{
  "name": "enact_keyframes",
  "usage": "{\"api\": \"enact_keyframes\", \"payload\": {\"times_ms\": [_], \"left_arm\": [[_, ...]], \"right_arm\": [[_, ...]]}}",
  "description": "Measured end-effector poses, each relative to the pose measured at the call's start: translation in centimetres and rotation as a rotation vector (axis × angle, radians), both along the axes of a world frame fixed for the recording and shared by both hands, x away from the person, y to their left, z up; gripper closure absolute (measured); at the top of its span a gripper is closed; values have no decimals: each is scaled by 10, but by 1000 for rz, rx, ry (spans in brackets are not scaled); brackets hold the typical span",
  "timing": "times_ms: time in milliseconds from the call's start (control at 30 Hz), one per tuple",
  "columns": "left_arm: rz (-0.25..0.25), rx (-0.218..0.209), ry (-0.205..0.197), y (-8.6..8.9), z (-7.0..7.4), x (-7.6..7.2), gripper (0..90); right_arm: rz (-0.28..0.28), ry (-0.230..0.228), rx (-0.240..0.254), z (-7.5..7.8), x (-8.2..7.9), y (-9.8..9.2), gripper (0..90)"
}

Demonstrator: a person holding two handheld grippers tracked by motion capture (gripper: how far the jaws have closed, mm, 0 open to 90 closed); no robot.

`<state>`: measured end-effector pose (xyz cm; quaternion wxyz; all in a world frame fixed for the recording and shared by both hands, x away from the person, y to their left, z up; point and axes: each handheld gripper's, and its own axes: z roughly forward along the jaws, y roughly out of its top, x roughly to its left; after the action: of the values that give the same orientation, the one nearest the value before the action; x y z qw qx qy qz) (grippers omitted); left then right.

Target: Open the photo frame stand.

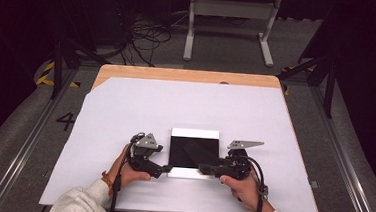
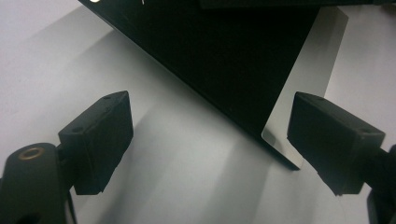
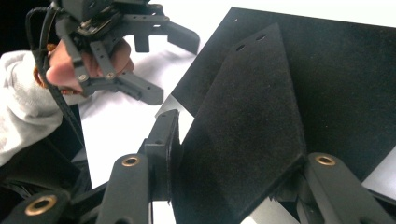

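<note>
A flat black square panel with a pale strip along its far and near edges lies on the white sheet. A black felt-like piece with two small holes rests tilted over the panel. My right gripper is shut on its near end, coming in from the panel's lower right. My left gripper stands open at the panel's lower left corner. In the left gripper view its jaws are wide apart, with the pale strip's corner just beside the right jaw and nothing gripped.
The white sheet covers a wooden table whose bare edge shows at the back. Beyond it stand a grey metal frame and loose cables on the floor. Rails run along both sides of the table.
</note>
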<state>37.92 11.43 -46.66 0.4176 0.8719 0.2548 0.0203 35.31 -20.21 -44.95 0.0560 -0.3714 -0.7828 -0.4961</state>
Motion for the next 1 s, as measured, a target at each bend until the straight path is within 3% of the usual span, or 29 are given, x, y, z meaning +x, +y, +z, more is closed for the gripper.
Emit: {"api": "enact_keyframes", "payload": {"times_ms": [133, 700, 833, 900, 967, 1000], "left_arm": [[-1, 9, 15, -4, 0, 4, 155], [-28, -44, 36, -16, 3, 18, 202], [-51, -70, 50, -17, 3, 20, 243], [-93, -85, 53, -18, 3, 22, 299], [-97, -87, 54, -20, 3, 23, 339], [-104, -102, 73, -20, 2, 25, 342]], "right_arm": [[12, -38, -13, 1, -4, 1, 546], [36, -138, -57, 5, -15, 3, 549], [40, -152, -58, 5, -16, 3, 549], [42, -153, -53, 5, -16, 3, 549], [41, -150, -45, 4, -15, 2, 549], [41, -149, -42, 4, -15, 2, 549]]}}
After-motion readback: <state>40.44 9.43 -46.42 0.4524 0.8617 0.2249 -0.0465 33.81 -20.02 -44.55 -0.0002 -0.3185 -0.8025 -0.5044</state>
